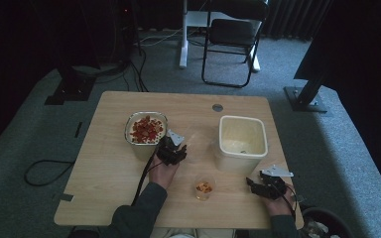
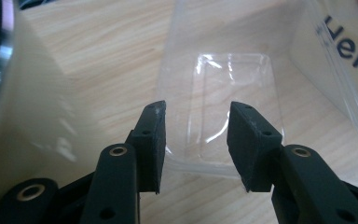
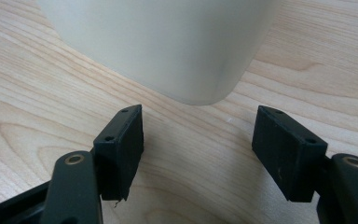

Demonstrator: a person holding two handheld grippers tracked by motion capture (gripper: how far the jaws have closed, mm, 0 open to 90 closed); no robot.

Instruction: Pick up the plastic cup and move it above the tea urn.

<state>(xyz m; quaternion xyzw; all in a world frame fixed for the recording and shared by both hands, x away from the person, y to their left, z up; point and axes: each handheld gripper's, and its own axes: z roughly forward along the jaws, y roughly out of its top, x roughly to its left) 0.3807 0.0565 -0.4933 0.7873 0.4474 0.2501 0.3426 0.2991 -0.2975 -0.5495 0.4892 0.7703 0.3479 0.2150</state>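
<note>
My left gripper (image 1: pixel 177 152) stands open just right of a cream tub (image 1: pixel 146 130) heaped with red and orange pieces. In the left gripper view its jaws (image 2: pixel 196 140) are spread in front of an empty clear plastic tray (image 2: pixel 233 102) lying on the wood, with nothing between them; the tub's pale wall (image 2: pixel 23 121) is at the left. My right gripper (image 1: pixel 259 185) rests near the table's front right edge, open. In the right gripper view its jaws (image 3: pixel 198 149) face the rounded corner of an empty cream container (image 3: pixel 168 42), a short gap away.
A small clear cup (image 1: pixel 204 188) with orange pieces stands near the front edge between my hands. The empty cream container (image 1: pixel 243 138) sits right of centre. A clear lid or box with dark lettering (image 2: pixel 349 51) lies right of the tray. A folding chair (image 1: pixel 230 39) stands beyond the table.
</note>
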